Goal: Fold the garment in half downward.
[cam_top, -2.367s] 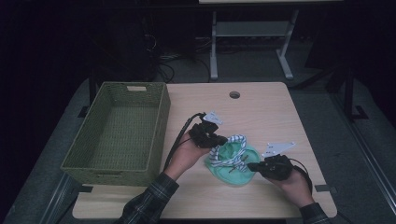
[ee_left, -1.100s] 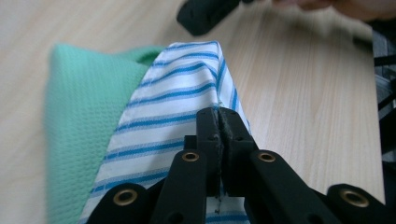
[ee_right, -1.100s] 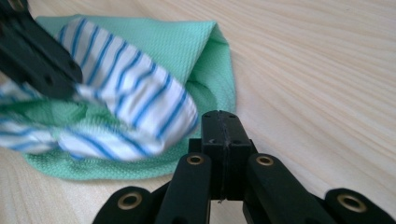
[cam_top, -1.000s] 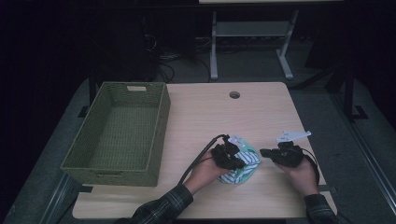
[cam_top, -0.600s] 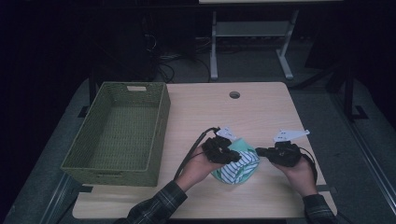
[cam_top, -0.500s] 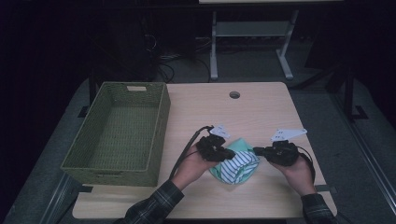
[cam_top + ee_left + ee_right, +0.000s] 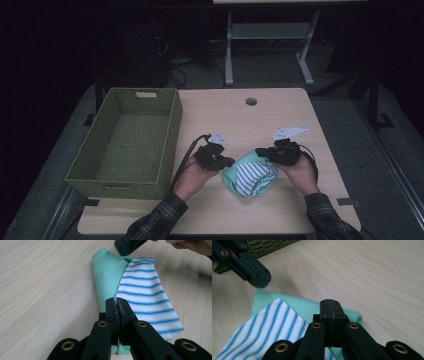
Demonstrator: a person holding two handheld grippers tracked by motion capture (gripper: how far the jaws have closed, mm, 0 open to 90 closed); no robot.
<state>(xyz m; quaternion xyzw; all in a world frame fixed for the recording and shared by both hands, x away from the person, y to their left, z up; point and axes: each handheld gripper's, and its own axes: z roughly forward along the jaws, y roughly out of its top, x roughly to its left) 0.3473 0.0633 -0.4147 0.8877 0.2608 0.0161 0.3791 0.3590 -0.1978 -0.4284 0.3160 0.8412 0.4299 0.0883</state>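
On the bench (image 7: pixel 280 120), the basket (image 7: pixel 125 142) stands at the left edge. The cloth (image 7: pixel 250 175) lies right of the basket, near the front of the bench. The left gripper (image 7: pixel 222 162) sits at the cloth's left side and the right gripper (image 7: pixel 265 152) at its right rear corner, 1 on each side. A round hole (image 7: pixel 251 101) lies behind them, near the far edge.

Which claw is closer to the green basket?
The left claw. It pinches the striped cloth on the side nearest the green wicker basket, while the right claw holds the cloth's far side, away from the basket.
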